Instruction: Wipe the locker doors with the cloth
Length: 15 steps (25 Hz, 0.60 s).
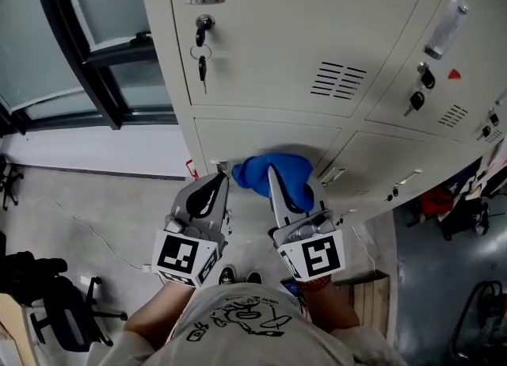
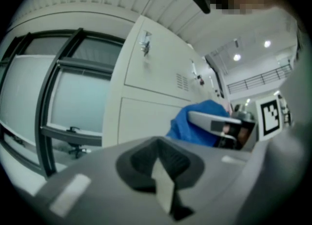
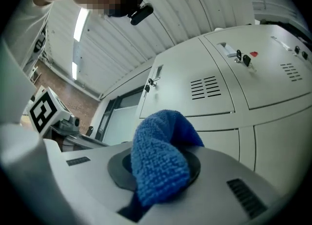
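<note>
Across the whole view in front of me stand the locker doors [image 1: 317, 40], pale and dry-looking. No streak or damp patch shows, so I can't say which of them are wiped, and I judge that most of the job lies ahead. A dark window frame [image 1: 79, 47] bounds the bank on its left, and the floor [image 1: 103, 198] below it lies open, so I have room to sweep that way as far as the bank's edge. To the right the doors run on well past where I stand.

The cloth [image 1: 279, 173], blue and bunched, sits at the seam under the upper door [image 1: 261, 55], close to or on the metal; I can't tell which. My right hand-held gripper [image 1: 277, 186] is clamped on it, with a fold spilling over the jaws. The left hand-held gripper [image 1: 217, 181] is just beside it, jaws pressed together on nothing. Keys [image 1: 202, 43] dangle from the upper door, above the left hand-held gripper, and could snag if I wipe upward.
</note>
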### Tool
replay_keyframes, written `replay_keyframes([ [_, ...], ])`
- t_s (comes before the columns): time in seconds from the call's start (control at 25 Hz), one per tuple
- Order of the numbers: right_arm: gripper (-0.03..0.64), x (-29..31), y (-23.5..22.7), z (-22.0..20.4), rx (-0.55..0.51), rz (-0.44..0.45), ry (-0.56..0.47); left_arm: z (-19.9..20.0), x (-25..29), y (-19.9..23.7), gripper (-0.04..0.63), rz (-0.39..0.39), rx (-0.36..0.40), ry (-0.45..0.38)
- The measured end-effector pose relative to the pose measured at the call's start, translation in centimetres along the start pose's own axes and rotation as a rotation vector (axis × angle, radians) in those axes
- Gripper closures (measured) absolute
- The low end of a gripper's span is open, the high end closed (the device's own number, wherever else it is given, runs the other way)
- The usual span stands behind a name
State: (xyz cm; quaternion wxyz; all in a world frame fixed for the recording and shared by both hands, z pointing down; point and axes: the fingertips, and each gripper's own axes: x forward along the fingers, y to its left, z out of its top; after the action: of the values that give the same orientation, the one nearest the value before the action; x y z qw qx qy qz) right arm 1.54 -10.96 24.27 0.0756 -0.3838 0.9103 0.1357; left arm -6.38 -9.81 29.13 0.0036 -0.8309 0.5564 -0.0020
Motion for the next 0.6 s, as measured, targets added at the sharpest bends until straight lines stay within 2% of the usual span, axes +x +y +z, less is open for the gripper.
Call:
replay_keyframes([
  [0.2, 0.594, -1.5, 1.2, -1.9, 0.169, -0.027, 0.035, -0.6, -0.5, 0.8, 0.592, 0.02, -0.034, -0.005],
  [0.6, 0.594, -1.0, 1.9, -3.7, 0.177, -0.022, 0.086, -0.8, 0.6, 0.3, 0.592, 0.0, 0.009, -0.009],
])
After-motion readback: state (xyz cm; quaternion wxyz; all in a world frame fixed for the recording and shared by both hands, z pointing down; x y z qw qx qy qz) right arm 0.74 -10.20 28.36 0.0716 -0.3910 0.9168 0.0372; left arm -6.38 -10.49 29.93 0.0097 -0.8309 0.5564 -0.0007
